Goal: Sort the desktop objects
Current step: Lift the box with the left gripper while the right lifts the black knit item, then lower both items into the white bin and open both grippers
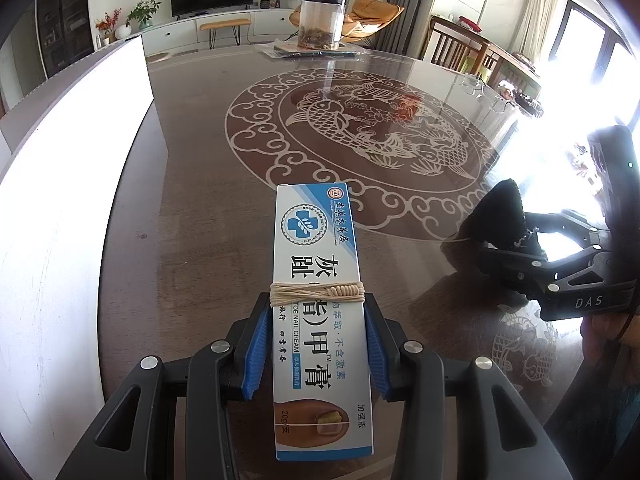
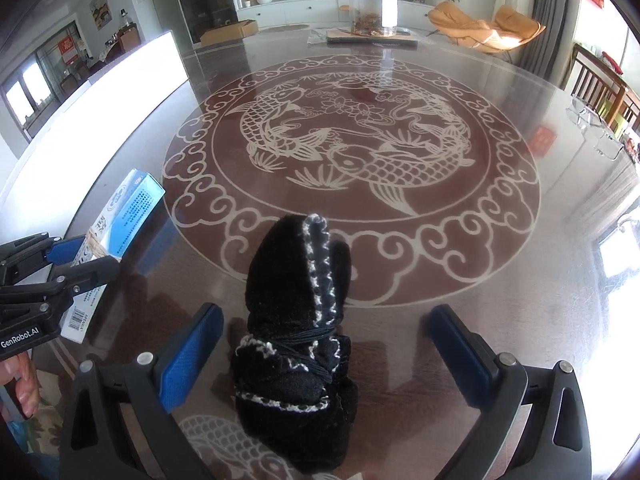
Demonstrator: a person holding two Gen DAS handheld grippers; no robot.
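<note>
The left tongs (image 1: 316,344) are clamped on a blue-and-white nail cream box (image 1: 316,280) bound with tan string, held tilted above the near left of the table (image 1: 192,184). The right tongs (image 2: 324,344) stand wide apart around a black knitted bundle (image 2: 298,344) with white trim, which rests on the glass-topped table without touching either pad. At the far edge stands a clear jar (image 2: 372,6).

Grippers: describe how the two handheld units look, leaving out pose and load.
Both are black angular plastic frames with silver round bolts and ribbed blue pads on the fingers. The left gripper bears white "GenRobot.AI" lettering; the right gripper reads "DAS" and shows a small green light.
</note>
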